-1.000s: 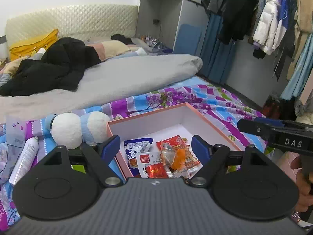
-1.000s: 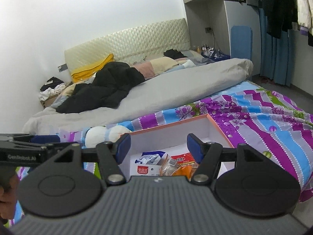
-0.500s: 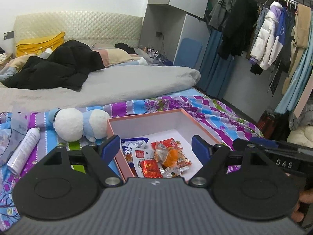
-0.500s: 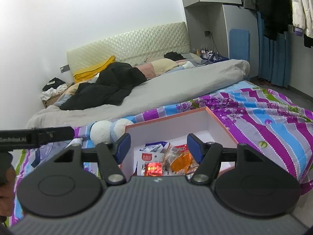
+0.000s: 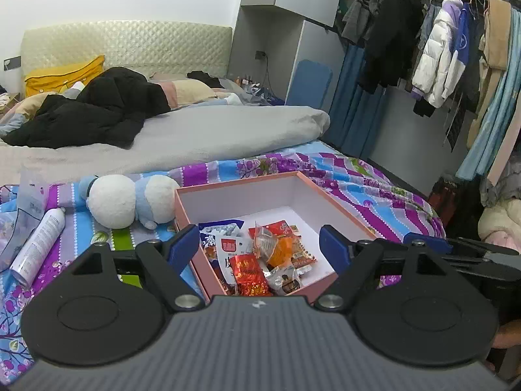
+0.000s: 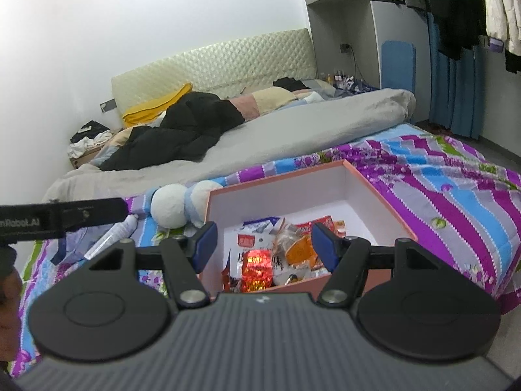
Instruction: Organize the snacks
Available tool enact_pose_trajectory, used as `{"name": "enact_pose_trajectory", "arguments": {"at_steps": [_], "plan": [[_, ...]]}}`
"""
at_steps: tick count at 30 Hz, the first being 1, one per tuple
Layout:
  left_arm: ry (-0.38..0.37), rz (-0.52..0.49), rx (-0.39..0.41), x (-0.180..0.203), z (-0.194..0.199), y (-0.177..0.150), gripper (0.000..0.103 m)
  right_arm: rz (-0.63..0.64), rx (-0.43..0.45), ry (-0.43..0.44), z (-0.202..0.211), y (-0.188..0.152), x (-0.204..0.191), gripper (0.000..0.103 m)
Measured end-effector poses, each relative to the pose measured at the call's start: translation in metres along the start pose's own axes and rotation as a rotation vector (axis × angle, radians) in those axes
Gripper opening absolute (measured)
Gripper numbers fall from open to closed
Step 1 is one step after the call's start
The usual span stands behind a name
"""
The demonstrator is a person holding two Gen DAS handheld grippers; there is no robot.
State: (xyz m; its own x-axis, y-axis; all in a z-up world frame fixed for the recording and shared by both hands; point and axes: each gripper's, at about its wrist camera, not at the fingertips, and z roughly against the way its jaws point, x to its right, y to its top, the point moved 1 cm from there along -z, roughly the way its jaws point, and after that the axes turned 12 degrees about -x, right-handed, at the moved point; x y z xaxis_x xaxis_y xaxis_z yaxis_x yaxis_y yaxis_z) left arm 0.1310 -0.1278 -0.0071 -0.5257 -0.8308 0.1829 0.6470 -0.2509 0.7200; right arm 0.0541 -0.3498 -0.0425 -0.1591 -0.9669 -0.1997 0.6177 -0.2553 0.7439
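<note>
fingers (image 5: 185,243) of the left gripper (image 5: 259,242) and right gripper (image 6: 261,243) spread wide, holding nothing, above the snack box (image 5: 335,210).

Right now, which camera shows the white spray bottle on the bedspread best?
The left wrist view: the spray bottle lies in full sight beside the plush toy. In the right wrist view the left claw's arm hides most of it.

The box (image 5: 241,192) looks like smooth matt card, pink outside and white inside. The snacks (image 5: 260,254) are in shiny, crinkly plastic packets. The toy (image 5: 127,200) is soft and fuzzy. The sheet (image 5: 358,182) is cloth. The left gripper (image 5: 259,244) has matt black plastic arms and shiny metal pins.
</note>
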Motion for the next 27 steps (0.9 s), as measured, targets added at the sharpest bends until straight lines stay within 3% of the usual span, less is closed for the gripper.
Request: {"name": "enact_pose_trajectory", "arguments": {"at_steps": [17, 23, 27], "plan": [[-0.001, -0.005, -0.009, -0.005, 0.006, -0.012, 0.084, 0.014, 0.002, -0.015, 0.004, -0.015, -0.003, 0.066], [0.021, 0.015, -0.006, -0.007, 0.009, -0.009, 0.099, 0.011, -0.004, -0.016, 0.006, -0.016, -0.001, 0.066], [0.028, 0.014, 0.000, -0.008, 0.010, -0.008, 0.102, 0.013, 0.006, -0.021, 0.008, -0.014, -0.003, 0.066]]}}
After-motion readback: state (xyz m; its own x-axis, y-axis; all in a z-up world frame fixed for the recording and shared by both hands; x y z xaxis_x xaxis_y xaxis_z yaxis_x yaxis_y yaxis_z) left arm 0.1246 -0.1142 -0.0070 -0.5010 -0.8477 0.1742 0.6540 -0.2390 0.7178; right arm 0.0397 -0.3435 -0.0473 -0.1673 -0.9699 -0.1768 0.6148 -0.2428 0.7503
